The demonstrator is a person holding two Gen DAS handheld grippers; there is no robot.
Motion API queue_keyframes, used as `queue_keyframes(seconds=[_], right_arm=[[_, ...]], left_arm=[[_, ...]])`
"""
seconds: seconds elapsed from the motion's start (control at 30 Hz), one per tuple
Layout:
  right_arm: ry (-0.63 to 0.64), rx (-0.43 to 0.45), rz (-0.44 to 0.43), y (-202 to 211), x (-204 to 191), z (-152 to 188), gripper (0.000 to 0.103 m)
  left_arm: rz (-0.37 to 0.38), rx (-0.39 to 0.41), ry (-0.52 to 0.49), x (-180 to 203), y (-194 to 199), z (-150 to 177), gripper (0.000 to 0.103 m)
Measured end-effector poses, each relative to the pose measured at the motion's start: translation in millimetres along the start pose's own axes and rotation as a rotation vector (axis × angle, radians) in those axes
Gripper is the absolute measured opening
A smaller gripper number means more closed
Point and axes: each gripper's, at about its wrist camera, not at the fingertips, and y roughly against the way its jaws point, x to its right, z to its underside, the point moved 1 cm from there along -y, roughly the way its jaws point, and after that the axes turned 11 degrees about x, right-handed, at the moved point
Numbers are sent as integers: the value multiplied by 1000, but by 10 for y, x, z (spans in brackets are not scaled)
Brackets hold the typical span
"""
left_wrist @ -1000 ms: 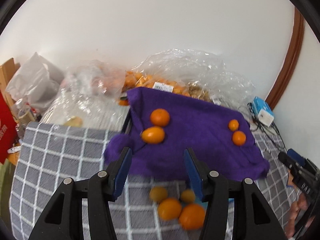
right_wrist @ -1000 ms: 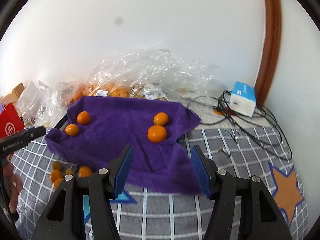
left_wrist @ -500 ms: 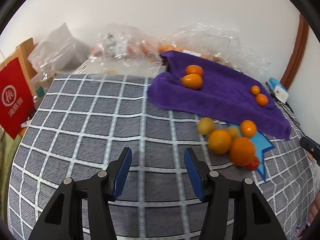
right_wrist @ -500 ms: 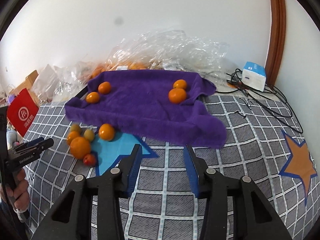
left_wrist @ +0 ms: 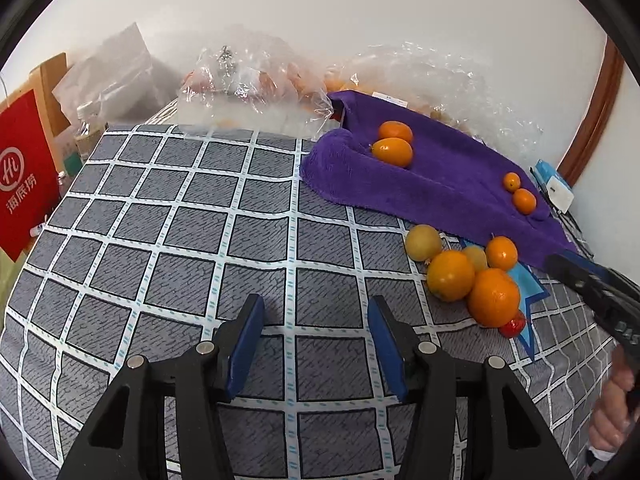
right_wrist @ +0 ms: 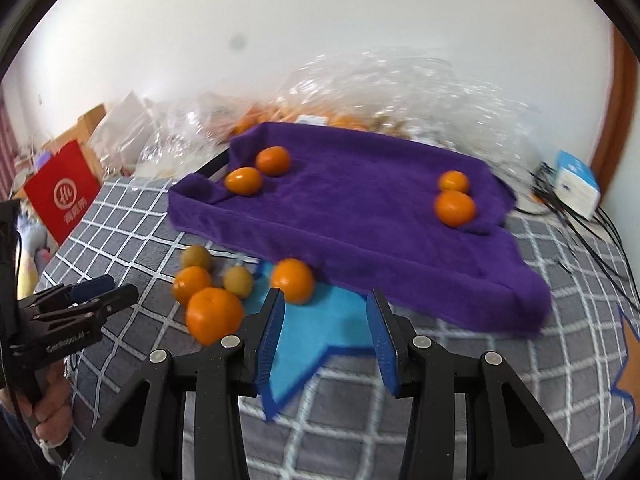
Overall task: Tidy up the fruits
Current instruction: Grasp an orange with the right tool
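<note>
While both grippers (left_wrist: pixel 316 334) (right_wrist: pixel 326 320) gape empty, the loose fruit pile (right_wrist: pixel 224 284) lies just left of the right one's jaws.

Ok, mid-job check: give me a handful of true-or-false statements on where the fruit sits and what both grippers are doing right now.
1. Four orange fruits lie on the purple towel. True: two near its left end, two near its right.
2. The left gripper is clamped on a fruit. False: its jaws stand apart over the bare checked cover.
3. The loose pile of fruit sits on the cover in front of the towel. True.
4. The right gripper holds an orange. False: nothing is between its jaws; the nearest orange lies just beyond its left fingertip.
5. The red bag lies on the towel. False: it stands beside the bed.
</note>
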Motion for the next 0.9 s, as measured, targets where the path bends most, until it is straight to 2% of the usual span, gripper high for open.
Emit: queue_keyframes(seconds=[0.2, 0.4, 0.47, 0.5, 0.7, 0.9], right_arm=[[-2, -54, -18, -350, -114, -46, 43], [-4, -107, -32, -566, -138, -22, 43], [0, -121, -46, -617, -153, 12, 32], [8, -122, -49, -622, -165, 31, 31], [53, -51, -28, -270, -83, 78, 31], [-5, -34, 28, 123, 391, 281, 31]], left_arm=[[5, 15, 54, -87, 18, -14, 56], [-7, 10, 23, -30, -6, -6, 62], [-7, 13, 29, -42, -1, -5, 62], [-6, 15, 38, -57, 5, -4, 62], [2, 24, 73, -93, 18, 1, 62], [-5, 20, 56, -75, 11, 1, 62]])
